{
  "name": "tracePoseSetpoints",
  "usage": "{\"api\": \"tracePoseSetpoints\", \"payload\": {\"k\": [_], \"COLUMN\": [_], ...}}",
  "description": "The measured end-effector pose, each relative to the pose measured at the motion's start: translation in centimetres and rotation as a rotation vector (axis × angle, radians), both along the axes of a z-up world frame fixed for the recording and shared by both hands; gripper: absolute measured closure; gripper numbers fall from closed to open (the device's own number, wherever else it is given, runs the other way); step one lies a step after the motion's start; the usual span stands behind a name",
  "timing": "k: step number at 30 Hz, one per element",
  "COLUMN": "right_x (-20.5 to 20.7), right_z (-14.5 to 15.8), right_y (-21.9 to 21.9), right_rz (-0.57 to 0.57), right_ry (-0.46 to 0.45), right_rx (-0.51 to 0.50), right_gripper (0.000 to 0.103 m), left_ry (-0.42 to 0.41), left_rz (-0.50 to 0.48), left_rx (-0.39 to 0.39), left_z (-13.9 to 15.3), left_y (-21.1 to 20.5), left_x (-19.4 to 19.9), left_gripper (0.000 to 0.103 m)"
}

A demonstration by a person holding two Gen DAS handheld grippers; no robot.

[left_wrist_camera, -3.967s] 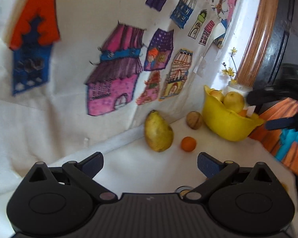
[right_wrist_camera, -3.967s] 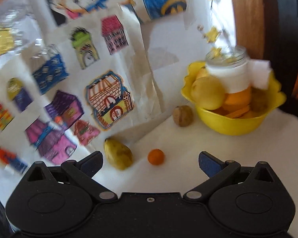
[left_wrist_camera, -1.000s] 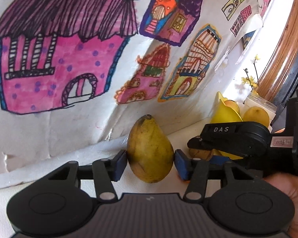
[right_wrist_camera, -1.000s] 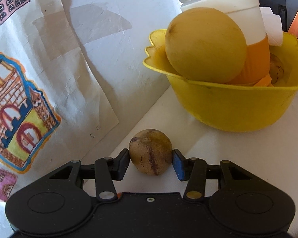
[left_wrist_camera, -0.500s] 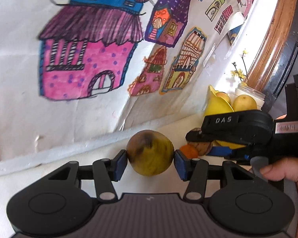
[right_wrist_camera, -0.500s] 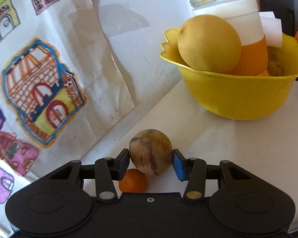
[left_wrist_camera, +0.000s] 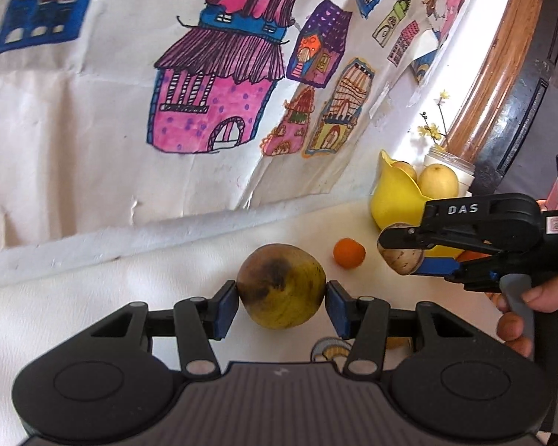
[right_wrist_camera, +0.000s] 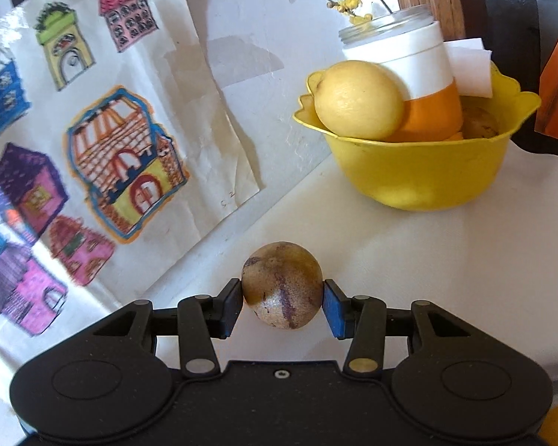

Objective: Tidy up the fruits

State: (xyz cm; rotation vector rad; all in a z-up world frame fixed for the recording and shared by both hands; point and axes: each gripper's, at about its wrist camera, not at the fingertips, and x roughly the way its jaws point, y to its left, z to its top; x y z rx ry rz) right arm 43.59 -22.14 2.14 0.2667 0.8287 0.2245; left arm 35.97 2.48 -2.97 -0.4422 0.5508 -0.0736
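Right gripper [right_wrist_camera: 282,303] with a round fruit [right_wrist_camera: 282,284] clamped in it

Both blue pads press the brownish, purple-streaked fruit from either side, above the white tabletop [right_wrist_camera: 446,260]. Further back on the right sits a yellow bowl [right_wrist_camera: 424,171] with a pale yellow fruit [right_wrist_camera: 357,98] at its left rim, a white-and-orange jar [right_wrist_camera: 409,63] and a folded napkin [right_wrist_camera: 468,65]. Kids' house drawings [right_wrist_camera: 122,160] cover the wall on the left.

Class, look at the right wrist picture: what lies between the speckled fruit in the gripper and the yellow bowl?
Nothing: in the right wrist view only bare white tabletop separates the speckled fruit, clamped in the right gripper, from the yellow bowl.
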Motion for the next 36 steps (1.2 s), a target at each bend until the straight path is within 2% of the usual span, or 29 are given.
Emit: {"api": "tracePoseSetpoints", "payload": {"k": [8,14,21,29,36], "right_x": [-4.6,-6.3,-11.0,-15.9,-19.6], "right_z": [2.5,2.9,3.9,3.3,2.0], "right_y": [-1.4,-1.0,-4.6,-8.3,-10.7], "right_rz": [0.066,0.092,0.088,0.067,0.059], "right_ry": [-0.042,-0.074,-0.09,-0.098,-0.062], "right_rx": [0.001,0.0,0.009,-0.031,-0.033], "right_gripper": [0.055,0.055,0.055,0.055,0.055], "left_ry": [-0.015,-0.037,-0.068,-0.063,-0.065], "left_rz": [-0.022,-0.05,-0.097,-0.163,-0.223], "left_rx": [-0.024,-0.023,-0.016,-0.022,-0.015], "left_z": [0.8,2.3,4.1,5.2,5.1], "left_y": [-0.6,-1.7,-3.6,-6.4,-8.9], "left_x": [-3.1,-6.0,-10.4,-14.8,-17.9], "left_gripper": [0.048,0.048,0.048,0.048,0.048]}}
